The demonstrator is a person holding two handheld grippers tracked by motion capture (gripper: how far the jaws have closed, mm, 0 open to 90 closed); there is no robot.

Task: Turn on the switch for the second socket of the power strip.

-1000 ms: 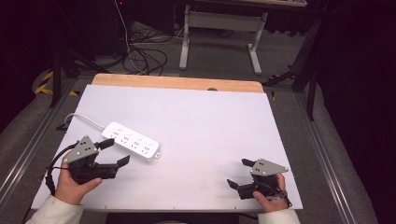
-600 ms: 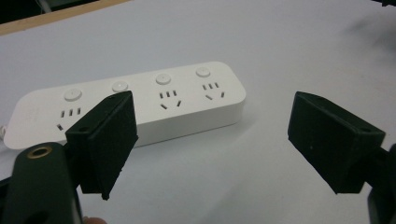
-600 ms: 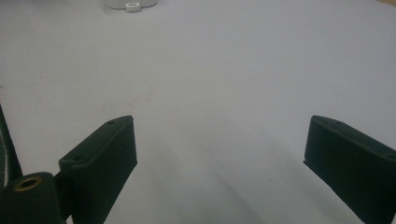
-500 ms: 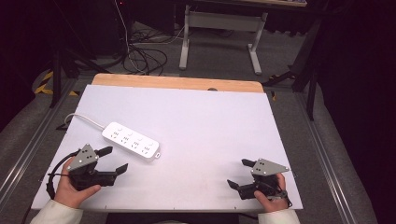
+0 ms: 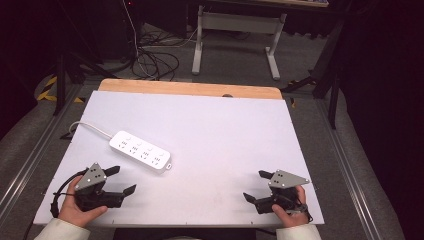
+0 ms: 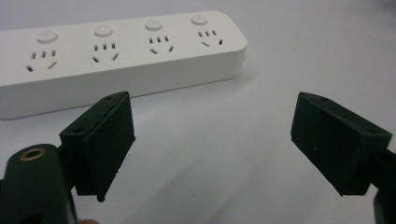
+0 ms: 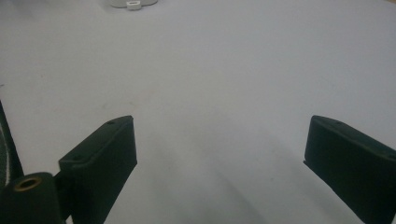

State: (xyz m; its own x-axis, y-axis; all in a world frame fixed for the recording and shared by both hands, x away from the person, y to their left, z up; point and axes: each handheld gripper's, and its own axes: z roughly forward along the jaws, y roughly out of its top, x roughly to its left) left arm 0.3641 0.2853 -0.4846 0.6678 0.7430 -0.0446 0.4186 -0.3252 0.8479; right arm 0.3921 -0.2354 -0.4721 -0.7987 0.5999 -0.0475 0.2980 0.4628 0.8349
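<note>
Left gripper (image 5: 116, 181) has drawn back toward the counter's (image 5: 225, 130) near edge, fingers spread; right gripper (image 5: 258, 186) unchanged, fingers spread. Power strip (image 5: 140, 151) lies just beyond the left gripper. Rigid, light, smooth plastic; likely best gripped across its narrow width.

A lab or recording studio: a white-topped counter with a pale wooden far edge (image 5: 190, 88) stands on grey carpet in a dark room. Loose black cables (image 5: 150, 62) lie on the floor behind it, beside a grey metal desk frame (image 5: 235, 30).
</note>
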